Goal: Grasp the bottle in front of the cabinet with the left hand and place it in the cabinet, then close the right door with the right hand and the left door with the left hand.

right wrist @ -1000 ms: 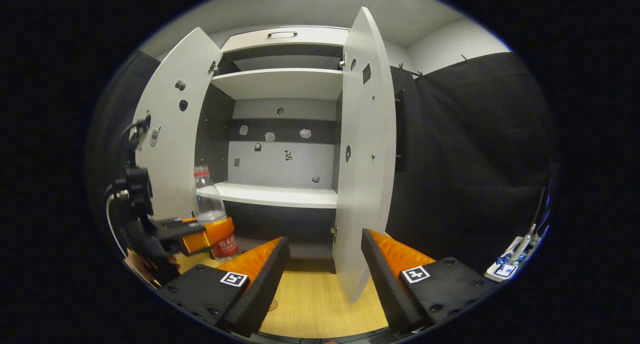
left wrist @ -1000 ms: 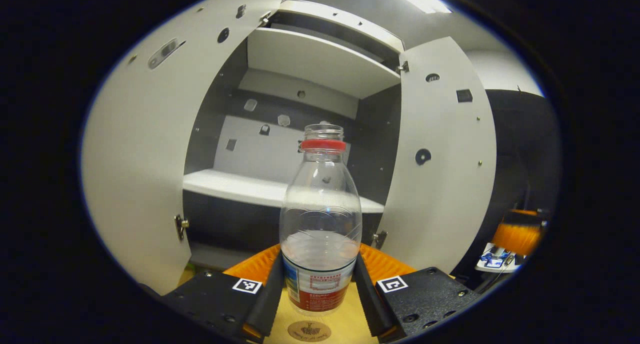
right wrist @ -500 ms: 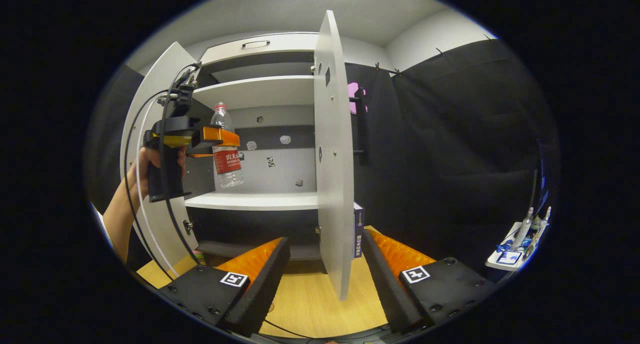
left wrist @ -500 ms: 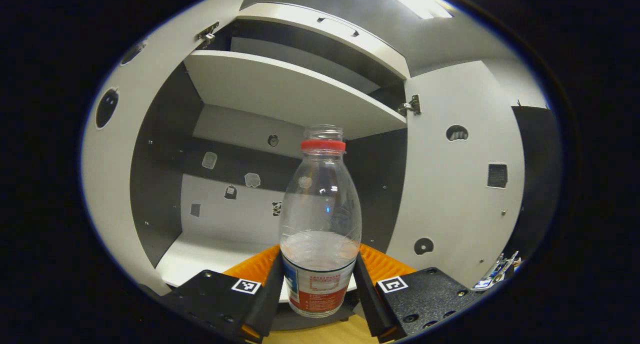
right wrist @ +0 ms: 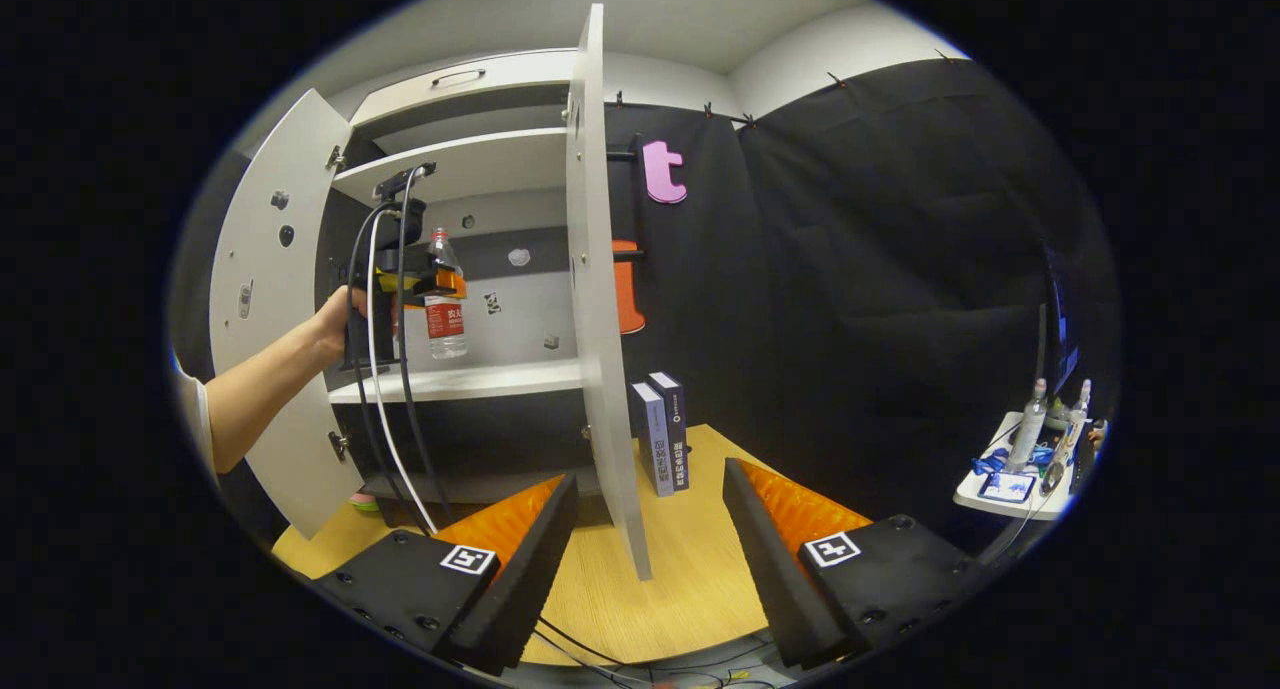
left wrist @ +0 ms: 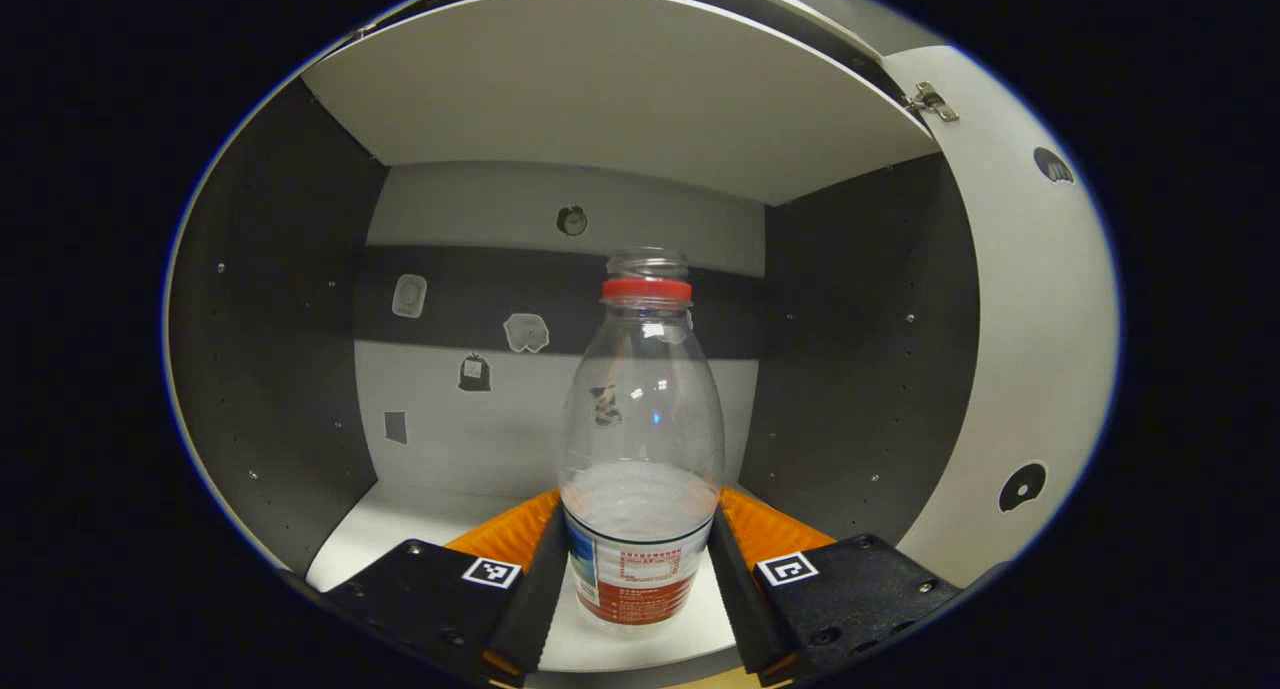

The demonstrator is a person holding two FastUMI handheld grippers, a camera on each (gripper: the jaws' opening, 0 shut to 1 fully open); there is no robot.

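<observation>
The left tongs (left wrist: 640, 579) are clamped on the bottle (left wrist: 641, 449), one finger pressed against each side of its labelled lower part. The bottle stands upright in that grip, clear, uncapped, with a red ring at the neck. It is held inside the cabinet's middle compartment, above the white shelf (left wrist: 400, 514) and seemingly a little clear of it; whether the base touches the shelf I cannot tell. Beyond it are the back wall with small stickers, the dark side walls and the upper shelf (left wrist: 620, 89) overhead.

In the right gripper view the same grip shows from farther off: a hand (right wrist: 335, 319) holds the left tongs at the cabinet opening, with the bottle over the shelf front. The right tongs (right wrist: 650, 559) stand apart and hold nothing, low over the wooden worktop (right wrist: 690, 569). They point at the edge of the right door (right wrist: 600, 299), which stands wide open and near them. The left door (right wrist: 265, 309) is open too. Two books (right wrist: 665, 434) stand on the worktop just beyond the right door.

As I judge it, the grasp and the lift are done and the placing is nearly finished. Left to do: set the bottle down, release it, pull the left tongs out, then push the right door shut and the left door after it.
</observation>
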